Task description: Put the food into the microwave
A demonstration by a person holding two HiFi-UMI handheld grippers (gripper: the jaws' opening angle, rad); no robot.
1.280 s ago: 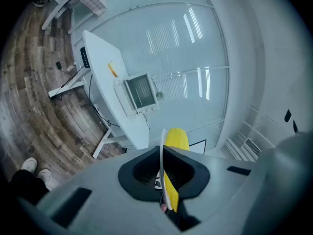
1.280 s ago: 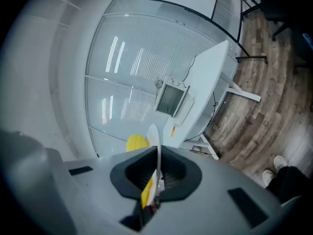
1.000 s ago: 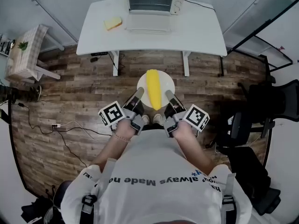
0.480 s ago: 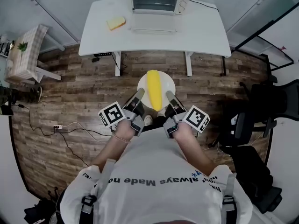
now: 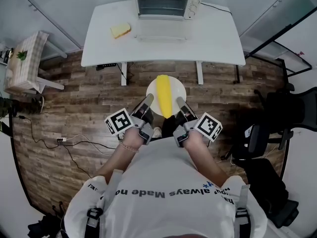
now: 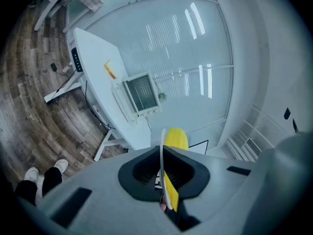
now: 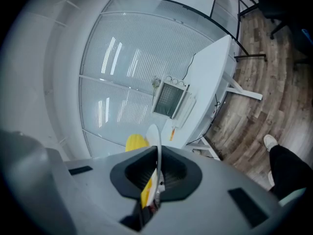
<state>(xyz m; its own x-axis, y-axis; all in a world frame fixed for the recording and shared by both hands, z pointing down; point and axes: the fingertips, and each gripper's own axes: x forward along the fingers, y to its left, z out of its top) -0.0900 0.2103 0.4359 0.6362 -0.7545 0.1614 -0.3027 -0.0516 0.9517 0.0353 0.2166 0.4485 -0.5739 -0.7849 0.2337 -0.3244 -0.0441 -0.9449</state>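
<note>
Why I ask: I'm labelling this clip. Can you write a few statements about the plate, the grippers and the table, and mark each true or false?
1. The left gripper and the right gripper each have their jaws shut on the rim of the plate. True.
2. The yellow food is already inside the microwave. False: it lies on the plate, which is held short of the table.
3. The table holds nothing but the microwave. False: a small yellow piece lies to the microwave's left.
4. The floor is wooden. True.
</note>
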